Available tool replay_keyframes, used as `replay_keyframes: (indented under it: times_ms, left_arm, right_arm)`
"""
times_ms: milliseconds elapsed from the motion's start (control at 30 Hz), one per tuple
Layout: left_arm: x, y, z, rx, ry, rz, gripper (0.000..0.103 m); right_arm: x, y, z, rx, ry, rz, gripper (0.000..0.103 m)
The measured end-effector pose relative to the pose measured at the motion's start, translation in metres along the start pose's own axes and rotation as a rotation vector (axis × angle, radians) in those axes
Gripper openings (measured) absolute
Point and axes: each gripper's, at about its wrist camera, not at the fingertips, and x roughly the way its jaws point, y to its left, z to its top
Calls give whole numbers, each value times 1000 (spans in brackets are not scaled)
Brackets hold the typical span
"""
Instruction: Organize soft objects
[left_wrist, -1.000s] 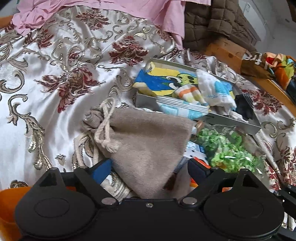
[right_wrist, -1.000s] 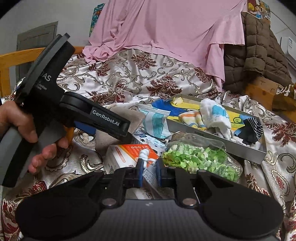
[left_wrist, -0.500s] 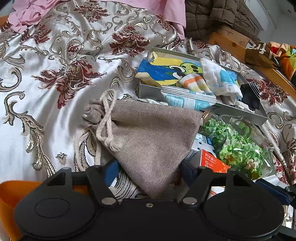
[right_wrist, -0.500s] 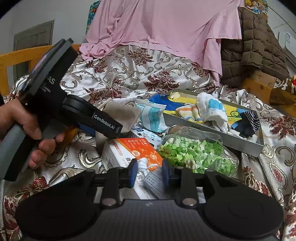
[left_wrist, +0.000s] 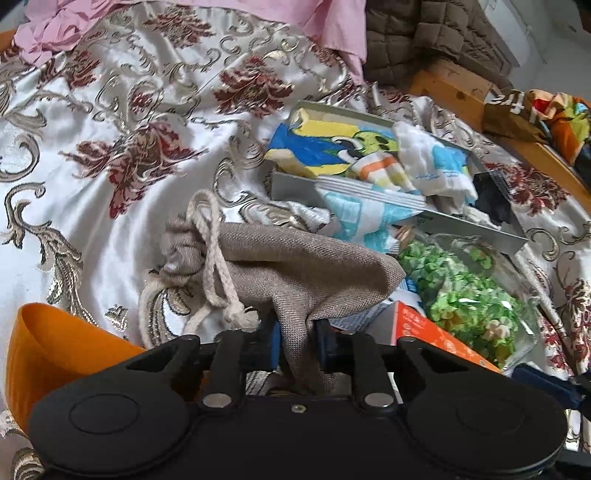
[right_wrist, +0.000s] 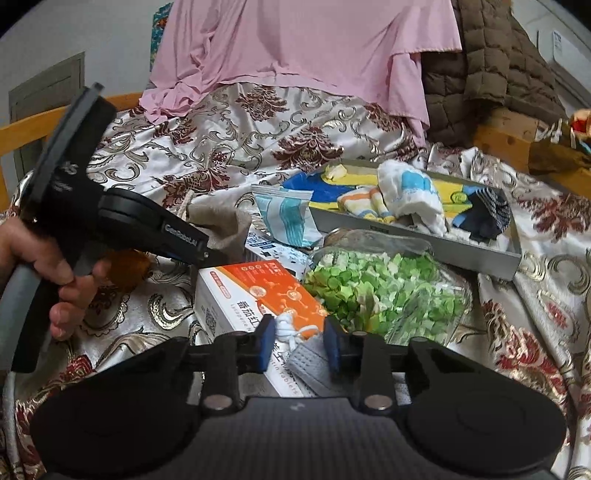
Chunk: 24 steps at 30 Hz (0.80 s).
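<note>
A tan burlap drawstring pouch (left_wrist: 295, 266) lies on the patterned satin cloth. My left gripper (left_wrist: 295, 339) is shut on its near corner; the pouch also shows in the right wrist view (right_wrist: 221, 221), with the left gripper (right_wrist: 207, 253) on it. My right gripper (right_wrist: 299, 343) stands open over a grey face mask (right_wrist: 308, 363) with a white knotted ear loop, which lies on an orange and white box (right_wrist: 258, 291). A grey tray (right_wrist: 417, 236) behind holds a cartoon towel (left_wrist: 325, 147), a striped cloth, a white cloth (right_wrist: 410, 192) and dark socks (right_wrist: 484, 214).
A clear bag of green bits (right_wrist: 380, 291) lies by the box. A blue-striped packet (right_wrist: 288, 218) leans on the tray. An orange bowl (left_wrist: 51, 347) is at my left. Pink fabric (right_wrist: 306, 48) and a brown quilted jacket (right_wrist: 491, 62) are heaped behind.
My left gripper has closed on the pouch's corner, bunching the fabric. My right gripper has opened from shut around the mask's white loop.
</note>
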Motion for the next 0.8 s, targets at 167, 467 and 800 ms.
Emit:
replay_keyframes:
  times_ms: [167,467,800]
  left_arm:
    - [-5,-6,-2,12,-18,-42,17]
    - [-15,-9,-4,35,-63,-53,16]
    - [-37,-20,-3,79,-151,-68,16]
  right_arm:
    - [3,-3,-1,45,14,38,18]
    - [7,-10,2,104,8,85,11]
    - [-5,-9,5,107,-80,90,11]
